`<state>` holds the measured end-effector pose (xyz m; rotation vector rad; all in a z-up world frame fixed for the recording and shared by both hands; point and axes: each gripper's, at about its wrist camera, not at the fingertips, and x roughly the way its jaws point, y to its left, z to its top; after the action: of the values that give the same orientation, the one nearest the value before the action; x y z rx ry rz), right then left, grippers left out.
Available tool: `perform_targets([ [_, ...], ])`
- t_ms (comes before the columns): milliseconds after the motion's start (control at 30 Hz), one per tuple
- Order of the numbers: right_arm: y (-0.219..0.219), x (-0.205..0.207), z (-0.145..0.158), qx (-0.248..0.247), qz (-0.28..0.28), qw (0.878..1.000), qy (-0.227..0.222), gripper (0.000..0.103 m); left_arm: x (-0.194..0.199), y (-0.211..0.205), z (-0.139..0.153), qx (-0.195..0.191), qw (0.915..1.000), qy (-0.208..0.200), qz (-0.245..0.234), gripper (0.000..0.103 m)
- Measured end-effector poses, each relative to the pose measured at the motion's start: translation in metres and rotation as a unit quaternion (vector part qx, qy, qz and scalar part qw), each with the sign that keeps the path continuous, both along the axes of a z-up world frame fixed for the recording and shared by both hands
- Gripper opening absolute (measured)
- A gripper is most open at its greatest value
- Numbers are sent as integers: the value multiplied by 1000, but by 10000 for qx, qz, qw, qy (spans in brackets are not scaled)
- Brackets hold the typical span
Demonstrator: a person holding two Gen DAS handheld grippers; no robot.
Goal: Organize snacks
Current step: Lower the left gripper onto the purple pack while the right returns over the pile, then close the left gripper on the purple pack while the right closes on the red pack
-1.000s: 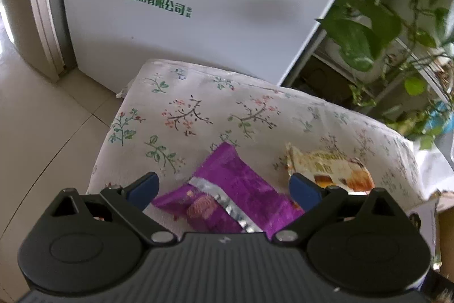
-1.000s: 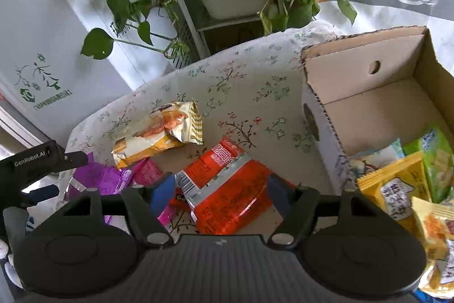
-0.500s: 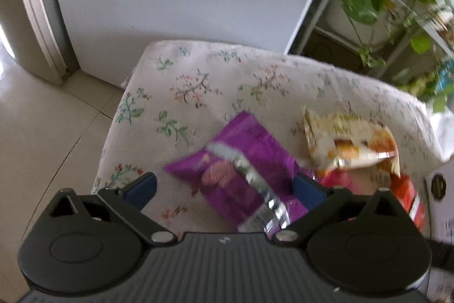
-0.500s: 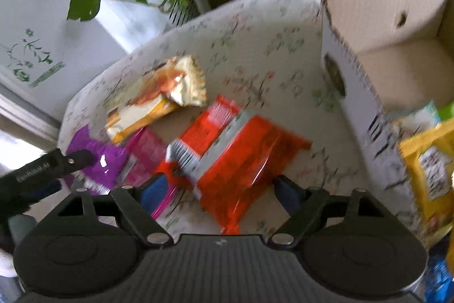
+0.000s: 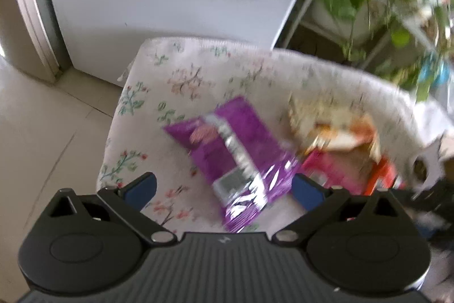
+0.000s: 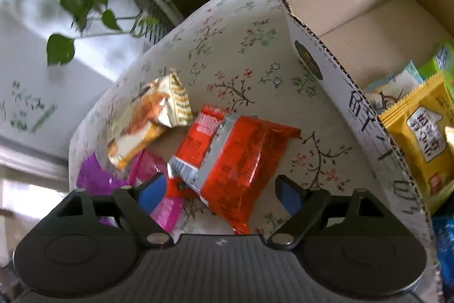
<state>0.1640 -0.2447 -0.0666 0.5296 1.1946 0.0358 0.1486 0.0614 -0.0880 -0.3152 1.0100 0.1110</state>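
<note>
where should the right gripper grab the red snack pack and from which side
Take the red snack pack across its narrower middle, near the silver band, coming straight down from above. It lies flat on the floral cloth, tilted diagonally, between the opening jaws of the right gripper, which press on nothing. Avoid the crimped ends.

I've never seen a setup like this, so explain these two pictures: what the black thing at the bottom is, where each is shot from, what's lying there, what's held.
The black shape is a hand-held two-finger tool with a camera on it; a person carries one in each hand. One picture looks along the left tool, above a purple snack packet on a floral cloth. The other looks along the right tool, whose jaws are opening over a red snack packet, beside a cardboard box that holds a yellow packet. Neither tool holds anything.
</note>
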Motion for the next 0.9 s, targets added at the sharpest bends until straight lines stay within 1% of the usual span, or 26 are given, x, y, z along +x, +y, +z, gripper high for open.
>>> perform_targets([
  [100, 4, 5, -2, -31, -171, 9998, -36, 88, 9, -4, 3, 6, 9998, -14, 193, 101],
  [233, 16, 8, -5, -301, -252, 9992, -87, 90, 22, -12, -6, 249, 9980, 151, 553, 101],
  [267, 17, 8, -5, -348, -241, 9990, -110, 91, 25, -13, -8, 254, 9977, 164, 605, 101],
  [333, 21, 10, -6, -453, -254, 9986, -140, 92, 30, -16, -10, 288, 9972, 179, 665, 101],
  [433, 24, 11, -8, -623, -241, 9976, -179, 93, 34, -20, -16, 509, 9954, 238, 778, 102],
  [533, 29, 13, -10, -778, -172, 9966, -228, 93, 38, -20, -24, 588, 9935, 327, 923, 102],
  [600, 31, 14, -11, -867, -97, 9958, -261, 93, 38, -19, -29, 601, 9931, 381, 927, 102],
  [633, 31, 14, -11, -909, -35, 9955, -272, 91, 36, -20, -30, 693, 9928, 357, 909, 102],
  [733, 30, 13, -10, -982, 159, 9945, -326, 87, 32, -21, -31, 963, 9924, 367, 673, 96],
  [800, 27, 12, -9, -957, 215, 9945, -357, 83, 27, -20, -29, 982, 9930, 310, 575, 91],
  [833, 26, 12, -8, -945, 262, 9945, -367, 82, 25, -19, -27, 986, 9933, 308, 520, 87],
  [867, 26, 13, -8, -946, 309, 9944, -362, 77, 24, -19, -25, 999, 9934, 315, 476, 83],
  [900, 27, 13, -7, -985, 362, 9939, -354, 76, 23, -19, -24, 988, 9937, 306, 443, 80],
])
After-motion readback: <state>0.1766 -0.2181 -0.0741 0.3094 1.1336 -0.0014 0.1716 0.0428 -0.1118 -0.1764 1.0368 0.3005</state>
